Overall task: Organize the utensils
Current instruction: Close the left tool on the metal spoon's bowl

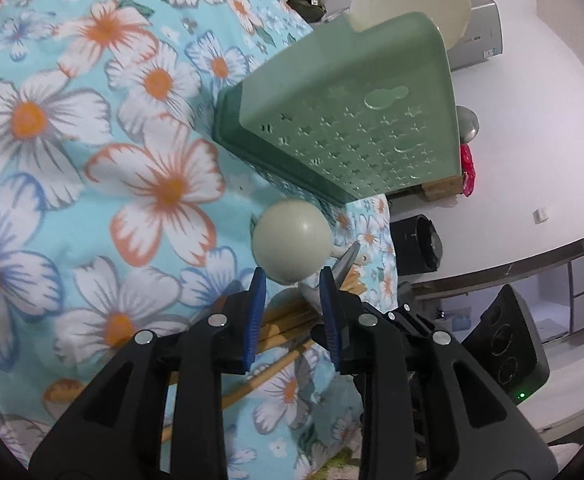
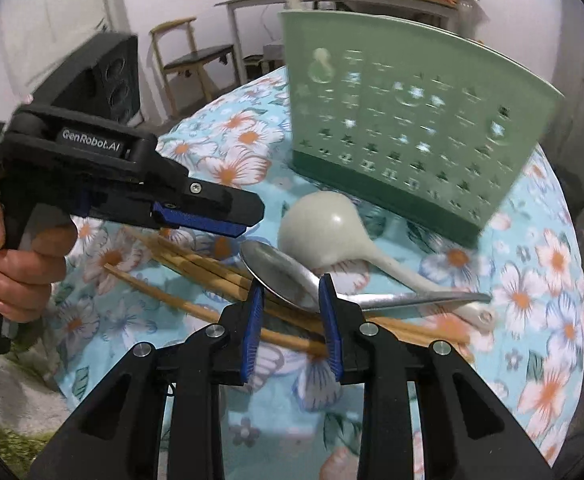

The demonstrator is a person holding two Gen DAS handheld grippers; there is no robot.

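While the right tongs (image 2: 288, 292) stand parted over the floral tabletop (image 2: 532, 300), the bowl of the metal spoon (image 2: 288, 276) lies between their blue pads, though whether the pads press it cannot be told. Its handle runs out to the right, long axis roughly level across the view, crossing the wooden chopsticks (image 2: 196, 272) beneath. The pale ladle (image 2: 324, 232) lies just behind, bowl toward the green utensil holder (image 2: 412, 120), handle slanting down to the right. The left tongs (image 2: 236, 216), held by a hand (image 2: 16, 256), hover released above the chopsticks' far ends.
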